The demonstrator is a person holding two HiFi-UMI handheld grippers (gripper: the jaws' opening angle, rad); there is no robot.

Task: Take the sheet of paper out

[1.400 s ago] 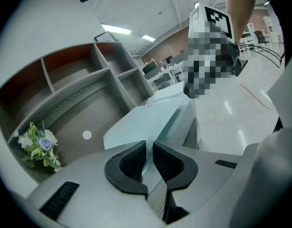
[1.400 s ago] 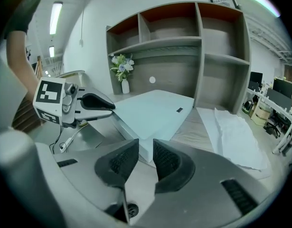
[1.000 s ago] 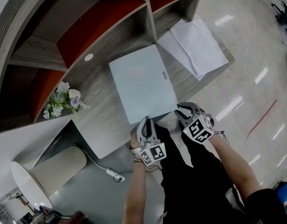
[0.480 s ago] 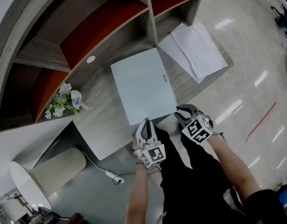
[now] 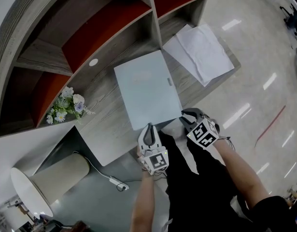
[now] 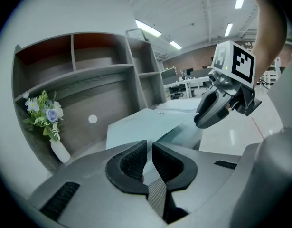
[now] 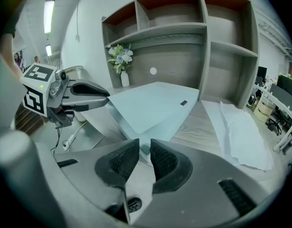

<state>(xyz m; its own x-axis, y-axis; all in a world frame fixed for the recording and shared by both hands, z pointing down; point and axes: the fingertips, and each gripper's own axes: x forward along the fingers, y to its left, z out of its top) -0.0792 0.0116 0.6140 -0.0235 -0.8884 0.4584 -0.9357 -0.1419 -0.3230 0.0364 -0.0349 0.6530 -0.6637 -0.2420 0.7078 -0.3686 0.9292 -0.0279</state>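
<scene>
A pale blue folder (image 5: pixel 147 93) lies flat on the wooden desk (image 5: pixel 102 129), closed side away from me. At its near left corner my left gripper (image 5: pixel 148 128) is shut on the cover, which rises a little off the lower layer (image 7: pixel 150 103). The right gripper (image 5: pixel 185 115) grips the near right corner, its jaws (image 7: pixel 145 158) almost together with the folder's edge between them. In the left gripper view the folder (image 6: pixel 146 122) runs in between my left gripper's jaws (image 6: pixel 149 158), and the right gripper (image 6: pixel 202 120) sits at the far corner. No sheet shows inside the folder.
Loose white sheets (image 5: pixel 201 50) lie on the desk's right end. A shelf unit with red-backed compartments (image 5: pixel 90 28) stands behind the desk. A small vase of flowers (image 5: pixel 66 105) stands at the left. A beige cylinder (image 5: pixel 51 178) and a cable lie on the floor.
My left gripper has rolled slightly on the folder's near corner. The folder and the right gripper have stayed where they were.
</scene>
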